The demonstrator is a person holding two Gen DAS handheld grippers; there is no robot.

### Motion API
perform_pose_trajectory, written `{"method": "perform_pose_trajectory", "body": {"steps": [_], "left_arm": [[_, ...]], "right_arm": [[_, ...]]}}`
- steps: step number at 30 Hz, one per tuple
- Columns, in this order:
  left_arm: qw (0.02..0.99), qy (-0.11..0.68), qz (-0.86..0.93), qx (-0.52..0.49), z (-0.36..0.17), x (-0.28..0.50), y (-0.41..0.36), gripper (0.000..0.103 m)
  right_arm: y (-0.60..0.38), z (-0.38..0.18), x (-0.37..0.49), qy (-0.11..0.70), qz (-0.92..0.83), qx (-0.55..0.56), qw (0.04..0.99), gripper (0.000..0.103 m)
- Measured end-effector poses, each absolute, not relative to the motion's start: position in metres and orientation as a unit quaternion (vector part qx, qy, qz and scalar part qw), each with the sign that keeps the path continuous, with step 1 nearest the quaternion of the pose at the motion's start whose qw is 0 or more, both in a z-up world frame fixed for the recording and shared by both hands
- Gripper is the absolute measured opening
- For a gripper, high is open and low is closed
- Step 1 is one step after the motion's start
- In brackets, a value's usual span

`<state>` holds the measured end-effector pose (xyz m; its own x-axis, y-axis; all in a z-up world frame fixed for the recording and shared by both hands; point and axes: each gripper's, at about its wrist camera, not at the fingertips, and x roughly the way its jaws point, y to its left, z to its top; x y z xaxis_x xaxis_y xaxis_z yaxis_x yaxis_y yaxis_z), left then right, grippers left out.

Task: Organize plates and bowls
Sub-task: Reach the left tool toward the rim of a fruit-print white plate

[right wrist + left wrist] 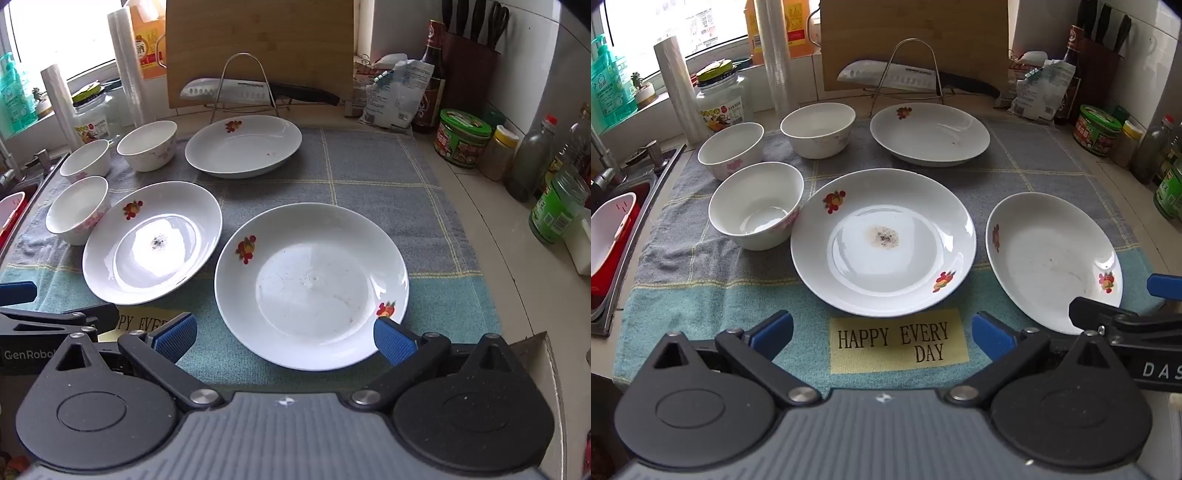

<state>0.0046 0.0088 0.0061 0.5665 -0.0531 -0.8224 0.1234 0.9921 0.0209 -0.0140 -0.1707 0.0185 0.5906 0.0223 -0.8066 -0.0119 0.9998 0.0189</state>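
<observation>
While both grippers – left gripper [882, 330], right gripper [282, 338] – hang wide open w/ nothing held, sorting hasn't begun; next: grasp near plate [312, 286] rim.

"HAPPY EVERY DAY" on cloth [701, 266]

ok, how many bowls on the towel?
3, all at the towel's left side: near bowl beside the middle plate, left bowl behind it, far bowl toward the back. None appears hidden.
</observation>
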Motion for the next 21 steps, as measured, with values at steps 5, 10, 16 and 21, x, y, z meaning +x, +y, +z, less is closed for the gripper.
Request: {"method": "perform_pose_trajectory", "body": {"steps": [5,10,16,21], "left_arm": [[0.891,0.447,-0.063,0.038,0.007,0.004,0.013,0.102],[0.896,0.437,-0.072,0.034,0.009,0.005,0.016,0.102],[0.894,0.439,-0.08,0.03,0.007,0.007,0.017,0.102],[0.894,0.44,-0.083,0.03,0.006,0.008,0.017,0.102]], "right_arm": [[-0.183,0.011,-0.019,0.428,0.014,-0.001,0.904,0.103],[-0.198,-0.01,-0.017,0.475,0.011,-0.001,0.88,0.103],[-0.209,-0.036,-0.015,0.504,0.015,-0.005,0.864,0.103],[-0.211,-0.056,-0.007,0.507,0.016,0.001,0.862,0.103]]}}
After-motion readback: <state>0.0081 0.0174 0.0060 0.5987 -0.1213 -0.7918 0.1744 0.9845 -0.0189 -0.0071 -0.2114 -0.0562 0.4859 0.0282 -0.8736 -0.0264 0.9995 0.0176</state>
